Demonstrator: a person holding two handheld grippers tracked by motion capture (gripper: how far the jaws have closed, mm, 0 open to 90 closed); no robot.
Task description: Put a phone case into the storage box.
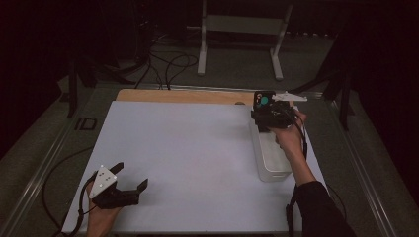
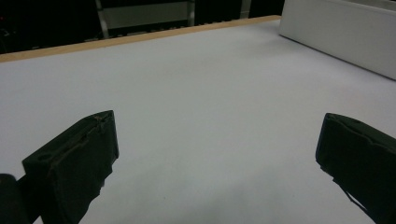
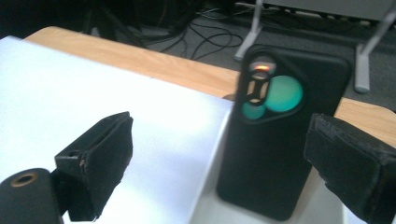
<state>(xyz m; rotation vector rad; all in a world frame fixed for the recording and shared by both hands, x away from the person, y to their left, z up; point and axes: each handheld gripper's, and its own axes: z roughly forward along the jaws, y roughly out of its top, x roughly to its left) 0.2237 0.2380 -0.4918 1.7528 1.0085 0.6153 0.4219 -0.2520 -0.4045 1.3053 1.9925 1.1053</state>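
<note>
Two grippers are at work, and neither one holds anything. Nearest, at the lower left of the high view, the left gripper (image 1: pixel 129 181) rests low on the white table (image 1: pixel 188 158) with its jaws spread wide; in the left gripper view its fingertips (image 2: pixel 100 135) frame bare surface, with the side wall of the white box (image 2: pixel 345 32) at the upper right of the frame.

Farther off, at the right of the high view, the right gripper (image 1: pixel 271 114) hovers at the far end of the white box (image 1: pixel 271 157). In the right gripper view a black phone (image 3: pixel 280 140) stands upright at that end of the box, between the parted jaws — its back and teal camera lenses face the lens. The right-hand fingertip (image 3: pixel 345 154) sits close to the phone's edge; whether it touches cannot be told, and the left-hand jaw is well apart from it.

The step in hand looks like the approach to grasp the phone. The next move calls for centring the jaws on its two long edges and closing squarely — a skewed pinch could tip it over.

No brand, label or writing can be read; a small orange mark glows above the lenses.
</note>
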